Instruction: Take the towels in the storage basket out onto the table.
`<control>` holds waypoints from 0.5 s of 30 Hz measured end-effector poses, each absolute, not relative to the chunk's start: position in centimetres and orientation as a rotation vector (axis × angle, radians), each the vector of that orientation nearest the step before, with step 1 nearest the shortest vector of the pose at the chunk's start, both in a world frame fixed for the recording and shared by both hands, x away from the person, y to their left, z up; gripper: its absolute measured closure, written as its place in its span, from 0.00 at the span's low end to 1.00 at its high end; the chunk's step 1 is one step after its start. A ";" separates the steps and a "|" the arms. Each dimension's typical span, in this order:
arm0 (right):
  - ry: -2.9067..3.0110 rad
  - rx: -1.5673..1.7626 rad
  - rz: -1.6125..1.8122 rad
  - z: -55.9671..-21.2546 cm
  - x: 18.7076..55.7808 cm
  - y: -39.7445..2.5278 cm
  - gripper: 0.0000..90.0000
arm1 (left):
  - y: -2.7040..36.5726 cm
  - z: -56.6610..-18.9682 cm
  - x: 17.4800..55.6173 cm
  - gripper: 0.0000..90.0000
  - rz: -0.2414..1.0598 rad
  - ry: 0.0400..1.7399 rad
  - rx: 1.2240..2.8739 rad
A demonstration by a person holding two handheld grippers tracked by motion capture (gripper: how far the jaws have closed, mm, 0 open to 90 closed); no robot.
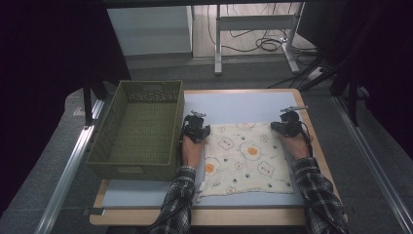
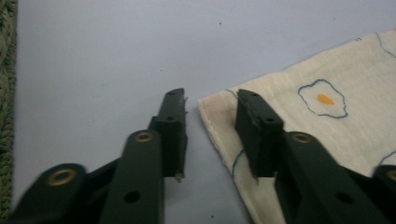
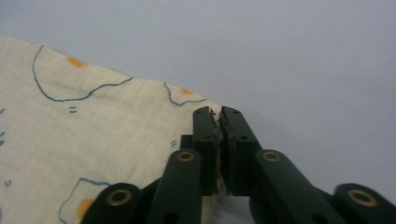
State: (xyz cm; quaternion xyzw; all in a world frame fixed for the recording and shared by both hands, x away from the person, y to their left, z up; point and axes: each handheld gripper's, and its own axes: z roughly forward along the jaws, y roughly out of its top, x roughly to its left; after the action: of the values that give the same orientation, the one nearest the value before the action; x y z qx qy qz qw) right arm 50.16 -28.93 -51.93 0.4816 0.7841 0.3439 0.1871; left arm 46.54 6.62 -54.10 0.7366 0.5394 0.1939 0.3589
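Apparently the cloth [image 1: 246,158] lies flat on the worktop [image 1: 234,105] beside the basket [image 1: 141,129]. The right gripper [image 3: 219,114] pinches its far corner, fingers closed; the left gripper [image 2: 210,100] straddles the other corner, fingers apart. Next, probably, the left must close before lifting.

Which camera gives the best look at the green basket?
The high view: it shows the whole green basket from above, with its woven walls and open inside, standing beside the egg-print cloth. The left gripper view catches just a strip of its woven wall at the left edge.
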 end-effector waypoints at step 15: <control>2.196 1.288 0.969 -50.3 48.8 -29.5 0.98 | 6.8 -53.1 45.5 0.99 0.515 1.319 1.884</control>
State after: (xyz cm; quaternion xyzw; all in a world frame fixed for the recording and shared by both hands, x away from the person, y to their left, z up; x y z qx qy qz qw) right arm 48.76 -29.51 -50.30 0.4625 0.7886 0.3479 0.2075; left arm 45.54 6.79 -53.08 0.7387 0.5171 0.2021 0.3823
